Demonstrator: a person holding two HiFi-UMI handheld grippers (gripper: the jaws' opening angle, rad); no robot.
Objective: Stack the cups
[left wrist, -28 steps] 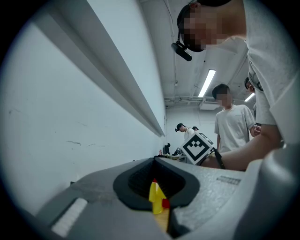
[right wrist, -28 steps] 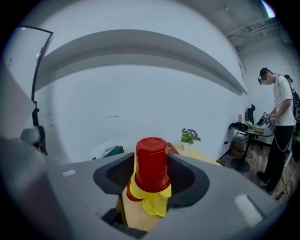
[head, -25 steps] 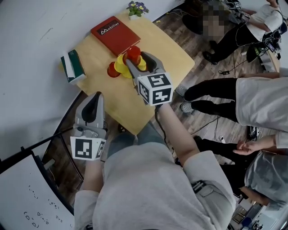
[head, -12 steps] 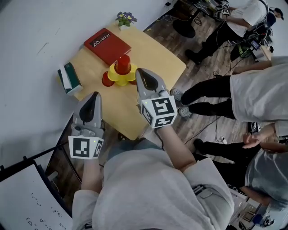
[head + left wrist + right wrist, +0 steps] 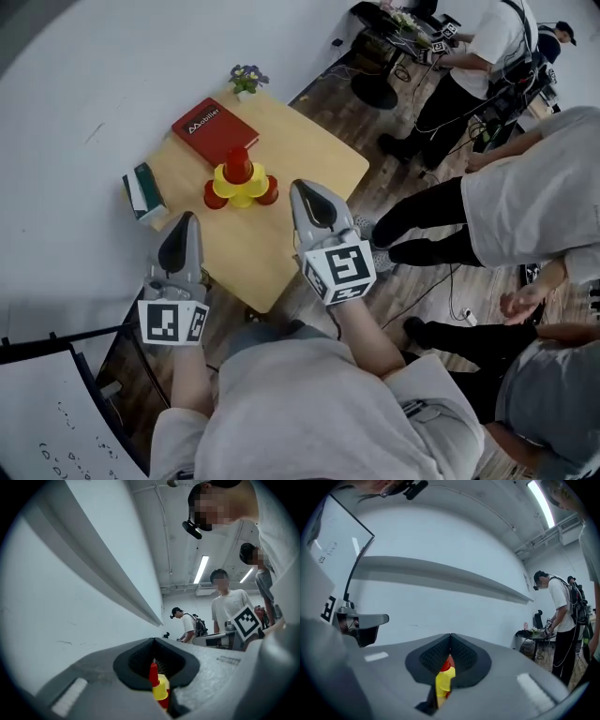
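A pyramid of red and yellow cups (image 5: 240, 184) stands on the wooden table (image 5: 309, 155), with a red cup (image 5: 237, 166) on top of the yellow ones (image 5: 226, 183). My right gripper (image 5: 303, 189) hangs shut and empty over the table's near right edge, apart from the cups. To the left, my left gripper (image 5: 185, 219) is also shut and empty, off the table's near corner. In the left gripper view the cup pile (image 5: 161, 689) shows through the gap under the shut jaws of the left gripper (image 5: 153, 642). The right gripper view shows the pile (image 5: 442, 682) below the right gripper (image 5: 450, 637).
A red book (image 5: 214, 131), a green and white box (image 5: 144, 188) and a small flower pot (image 5: 246, 78) lie on the table's far side. People (image 5: 525, 206) stand right of the table. A whiteboard (image 5: 56, 417) leans at the lower left.
My right gripper was open at the top red cup; it has drawn back toward me, risen and shut empty. The red cup stays on the pile. My left gripper rose a little.
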